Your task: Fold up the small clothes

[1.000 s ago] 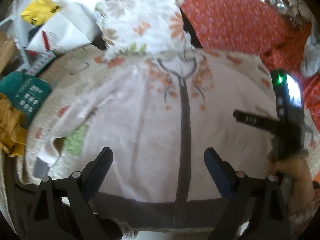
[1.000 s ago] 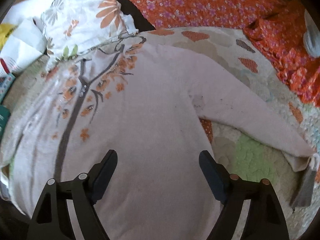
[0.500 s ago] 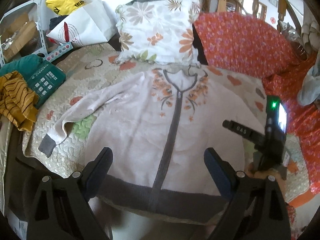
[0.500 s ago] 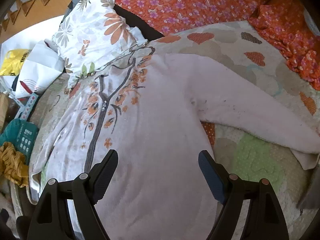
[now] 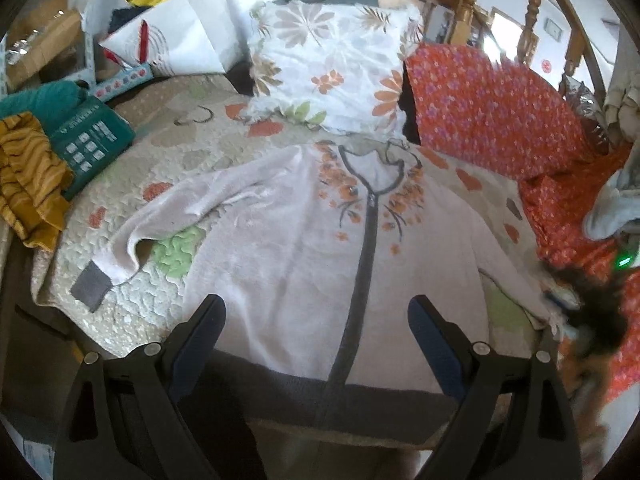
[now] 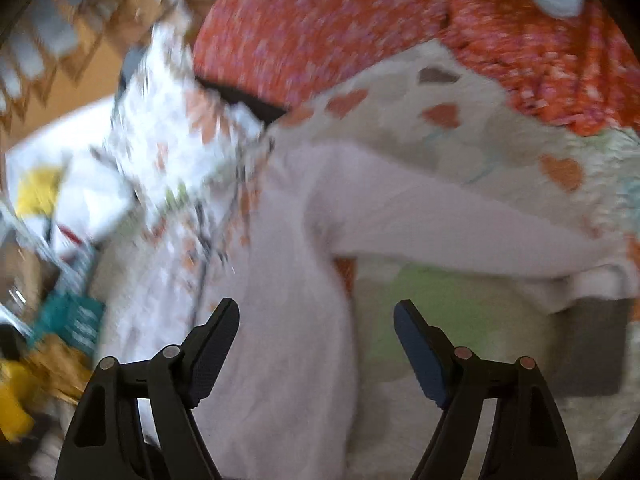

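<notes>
A pale pink zip cardigan (image 5: pixel 296 248) with orange flowers and grey hem lies flat, front up, on a quilted bed cover (image 5: pixel 168 152), sleeves spread. My left gripper (image 5: pixel 316 320) is open and empty above its lower front. The right wrist view is blurred: the cardigan (image 6: pixel 288 280) and its right sleeve (image 6: pixel 440 224) with grey cuff (image 6: pixel 588 344) show. My right gripper (image 6: pixel 316 324) is open and empty above the cardigan's side near the armpit. It also appears blurred at the right edge of the left wrist view (image 5: pixel 592 312).
A floral pillow (image 5: pixel 332 64) and an orange flowered cushion (image 5: pixel 488 108) lie behind the collar. A teal box (image 5: pixel 92 140), yellow striped cloth (image 5: pixel 28 176) and white bags (image 5: pixel 180 36) sit at the left. Wooden railing stands behind.
Both grippers pulled back from the cardigan. The right gripper then swung quickly to the right, toward the right sleeve and cuff. Jaws stayed open.
</notes>
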`<action>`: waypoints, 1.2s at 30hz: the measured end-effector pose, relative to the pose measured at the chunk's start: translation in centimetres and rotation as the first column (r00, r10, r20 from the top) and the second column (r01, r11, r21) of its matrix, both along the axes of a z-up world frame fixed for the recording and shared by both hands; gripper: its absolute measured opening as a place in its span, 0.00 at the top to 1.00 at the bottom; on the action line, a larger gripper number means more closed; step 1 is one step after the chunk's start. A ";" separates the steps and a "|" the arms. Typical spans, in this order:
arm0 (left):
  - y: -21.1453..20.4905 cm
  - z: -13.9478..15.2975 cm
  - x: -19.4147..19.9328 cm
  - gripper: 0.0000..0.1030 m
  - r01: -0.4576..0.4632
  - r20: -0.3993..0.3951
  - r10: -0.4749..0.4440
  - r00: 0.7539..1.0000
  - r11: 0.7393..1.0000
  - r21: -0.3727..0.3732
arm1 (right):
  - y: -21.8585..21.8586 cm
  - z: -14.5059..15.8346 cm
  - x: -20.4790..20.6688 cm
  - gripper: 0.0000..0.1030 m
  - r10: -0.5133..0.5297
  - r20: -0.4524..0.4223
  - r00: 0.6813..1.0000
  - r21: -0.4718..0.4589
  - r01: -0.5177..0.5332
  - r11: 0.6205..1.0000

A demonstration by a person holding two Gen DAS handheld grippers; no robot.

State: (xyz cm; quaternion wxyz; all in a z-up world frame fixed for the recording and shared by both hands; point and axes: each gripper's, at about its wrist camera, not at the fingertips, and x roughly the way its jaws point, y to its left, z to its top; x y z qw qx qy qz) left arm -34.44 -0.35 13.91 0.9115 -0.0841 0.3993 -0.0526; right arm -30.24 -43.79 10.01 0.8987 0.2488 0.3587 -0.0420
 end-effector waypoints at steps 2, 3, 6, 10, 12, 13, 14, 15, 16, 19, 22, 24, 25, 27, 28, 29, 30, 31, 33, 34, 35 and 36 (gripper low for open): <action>0.8 -0.4 0.1 0.11 0.025 -0.010 -0.025 1.000 0.999 -0.024 | -3.8 3.6 -1.9 0.18 -0.082 0.010 0.997 -0.004 0.082 0.997; 1.2 -0.5 0.0 0.11 0.031 -0.010 -0.031 0.999 0.999 -0.030 | -5.2 4.8 -2.6 0.18 -0.107 -0.002 0.994 0.005 0.108 0.994; 2.7 -1.4 -0.3 0.11 0.044 -0.009 -0.044 0.999 0.998 -0.048 | -9.1 6.8 -5.8 0.18 -0.194 -0.056 0.979 0.053 0.197 0.979; 4.1 -3.8 0.5 0.11 0.064 -0.056 -0.070 0.996 0.992 -0.105 | -12.4 4.7 -8.4 0.19 -0.260 -0.087 0.962 0.217 0.273 0.937; 4.5 -4.9 1.0 0.11 0.065 -0.083 -0.075 0.994 0.991 -0.117 | -13.7 2.3 -7.9 0.24 -0.283 -0.128 0.950 0.280 0.309 0.909; 4.5 -5.3 1.1 0.11 0.067 -0.093 -0.078 0.993 0.991 -0.114 | -14.2 1.0 -7.5 0.25 -0.290 -0.144 0.946 0.305 0.321 0.896; 4.6 -5.5 1.1 0.11 0.067 -0.100 -0.078 0.992 0.991 -0.113 | -14.6 -0.7 -7.1 0.26 -0.297 -0.164 0.941 0.332 0.336 0.881; 4.8 -5.6 1.1 0.11 0.062 -0.099 -0.073 0.992 0.991 -0.116 | -14.8 -1.9 -6.8 0.27 -0.300 -0.185 0.936 0.359 0.349 0.866; 4.9 -5.6 0.9 0.11 0.053 -0.093 -0.064 0.994 0.992 -0.117 | -14.9 -3.1 -6.5 0.28 -0.300 -0.202 0.932 0.384 0.357 0.851; 5.6 -5.9 0.8 0.11 0.009 -0.091 -0.020 0.996 0.993 -0.121 | -15.9 -5.8 -5.4 0.31 -0.329 -0.243 0.912 0.418 0.405 0.813; 5.6 -6.4 1.4 0.11 -0.016 -0.118 0.002 0.993 0.992 -0.124 | -17.8 -6.7 -4.5 0.31 -0.396 -0.244 0.885 0.381 0.463 0.800; 5.3 -6.5 1.8 0.11 -0.018 -0.124 0.002 0.992 0.992 -0.123 | -18.9 -7.2 -4.2 0.33 -0.430 -0.249 0.868 0.377 0.496 0.783; 5.0 -6.4 2.0 0.11 -0.017 -0.121 0.002 0.993 0.993 -0.119 | -19.3 -7.4 -4.0 0.36 -0.442 -0.247 0.862 0.377 0.506 0.776; 4.4 -6.4 2.2 0.11 -0.010 -0.117 -0.003 0.993 0.994 -0.111 | -19.5 -7.4 -3.4 0.54 -0.468 -0.261 0.844 0.318 0.533 0.784; 3.9 -6.5 2.3 0.11 -0.003 -0.121 -0.010 0.993 0.994 -0.106 | -19.3 -7.2 -2.7 0.74 -0.474 -0.279 0.835 0.263 0.542 0.798; 3.6 -6.5 2.5 0.11 0.003 -0.124 -0.016 0.992 0.995 -0.102 | -19.1 -6.8 -1.8 0.84 -0.469 -0.308 0.828 0.178 0.534 0.826; 3.3 -6.6 2.6 0.11 0.008 -0.127 -0.020 0.992 0.995 -0.099 | -19.1 -6.5 -1.1 0.90 -0.453 -0.323 0.831 0.135 0.514 0.847; 3.1 -6.6 2.7 0.11 0.013 -0.130 -0.025 0.991 0.995 -0.095 | -19.1 -5.9 -0.4 0.93 -0.438 -0.327 0.837 0.112 0.495 0.862; 2.6 -6.6 2.8 0.11 0.020 -0.131 -0.031 0.991 0.996 -0.085 | -18.7 -2.6 0.6 0.94 -0.411 -0.274 0.869 0.068 0.444 0.894; 2.4 -6.5 2.9 0.11 0.016 -0.132 -0.027 0.991 0.996 -0.083 | -18.3 0.1 1.0 0.94 -0.392 -0.211 0.896 0.047 0.409 0.911; 2.3 -6.3 3.0 0.11 0.015 -0.127 -0.025 0.992 0.997 -0.080 | -17.9 2.3 1.0 0.94 -0.371 -0.155 0.916 0.040 0.381 0.924; 2.1 -6.3 3.1 0.11 0.014 -0.125 -0.024 0.992 0.997 -0.079 | -17.4 4.6 0.8 0.94 -0.349 -0.093 0.932 0.035 0.353 0.935</action>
